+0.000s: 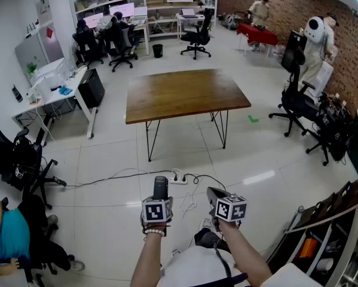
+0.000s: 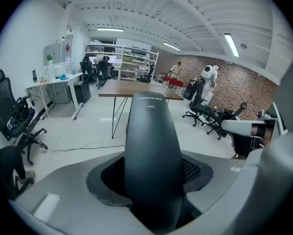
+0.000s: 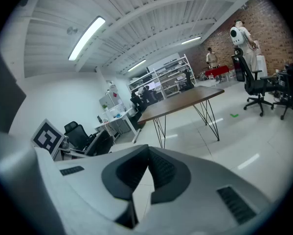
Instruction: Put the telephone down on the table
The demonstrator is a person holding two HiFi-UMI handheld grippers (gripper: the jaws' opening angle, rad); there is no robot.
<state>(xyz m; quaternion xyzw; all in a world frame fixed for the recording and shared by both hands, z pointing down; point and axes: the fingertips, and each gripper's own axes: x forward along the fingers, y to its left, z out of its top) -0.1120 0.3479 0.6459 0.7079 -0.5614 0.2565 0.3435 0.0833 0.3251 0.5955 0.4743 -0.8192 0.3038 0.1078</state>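
At the far left a black office chair (image 1: 20, 160) stands on the pale floor (image 1: 107, 154). Further back, a small black bin (image 1: 158, 50) sits on the floor past the far edge of the wooden worktop (image 1: 184, 93) (too far off to tell what is in it).

Low in the head view, the left tongs (image 1: 159, 201) are clamped on the telephone (image 2: 152, 146), a black handset. Its lower end is wedged between the pads, which stand partway apart, and its rounded upper end juts out ahead of them. It is up in the air above the floor, well apart from the worktop's near edge. A white power strip (image 1: 177, 178) with its cables lies on the floor between that edge and the tongs.

Just beside, the right tongs (image 3: 147, 155) are closed with their tips together and nothing in them.

At the lower right a rack (image 1: 331, 217) holds an orange object (image 1: 308, 247) on one shelf.
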